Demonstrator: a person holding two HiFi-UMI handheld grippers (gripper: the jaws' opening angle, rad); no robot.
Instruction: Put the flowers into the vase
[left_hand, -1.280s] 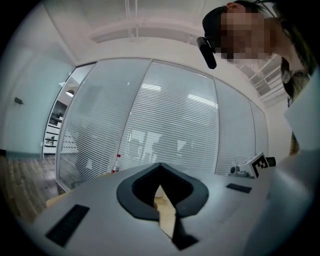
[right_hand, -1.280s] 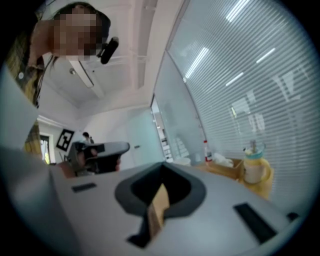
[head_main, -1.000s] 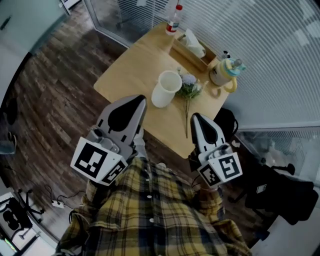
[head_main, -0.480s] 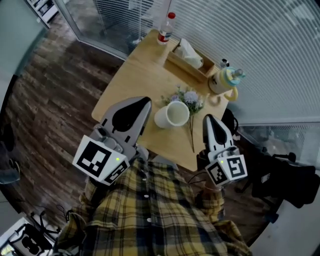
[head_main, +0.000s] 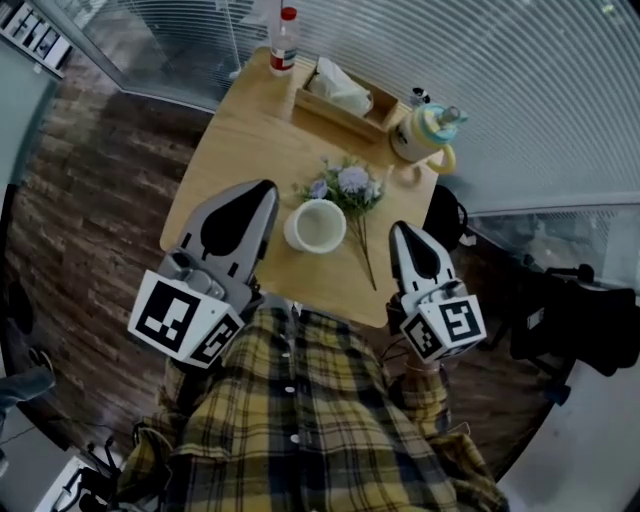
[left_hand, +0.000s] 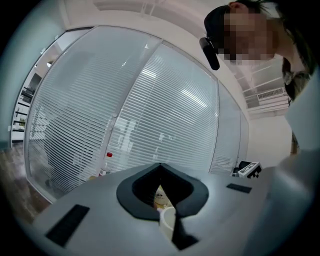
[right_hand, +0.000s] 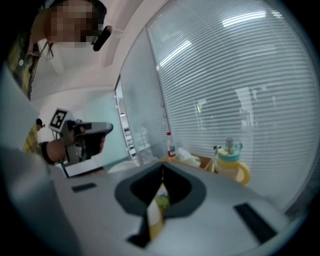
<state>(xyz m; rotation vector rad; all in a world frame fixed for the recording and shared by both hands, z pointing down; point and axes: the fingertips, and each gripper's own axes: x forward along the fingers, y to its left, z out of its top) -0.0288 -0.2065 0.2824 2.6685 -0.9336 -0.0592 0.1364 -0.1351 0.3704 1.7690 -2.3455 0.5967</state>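
Note:
A white vase (head_main: 316, 226) stands upright near the front edge of the wooden table (head_main: 230, 140). A bunch of pale purple flowers (head_main: 350, 188) lies flat just behind and right of it, its stem (head_main: 366, 262) running toward the table's near edge. My left gripper (head_main: 265, 190) hovers left of the vase, jaws shut and empty. My right gripper (head_main: 398, 230) sits right of the stem, also shut on nothing. In the left gripper view the jaw tips (left_hand: 160, 165) meet. In the right gripper view the tips (right_hand: 161, 167) meet too, with a sliver of green showing behind them.
At the table's far side stand a red-capped bottle (head_main: 285, 38), a wooden tissue box (head_main: 338, 95) and a yellow jug with a teal lid (head_main: 425, 135). Glass walls with blinds (head_main: 520, 90) close in behind. A dark chair (head_main: 575, 320) stands at the right.
Both grippers have moved forward to the table's near edge and now flank the vase and stem. The head view has swung, so the table sits more centrally. Both grippers have stayed shut.

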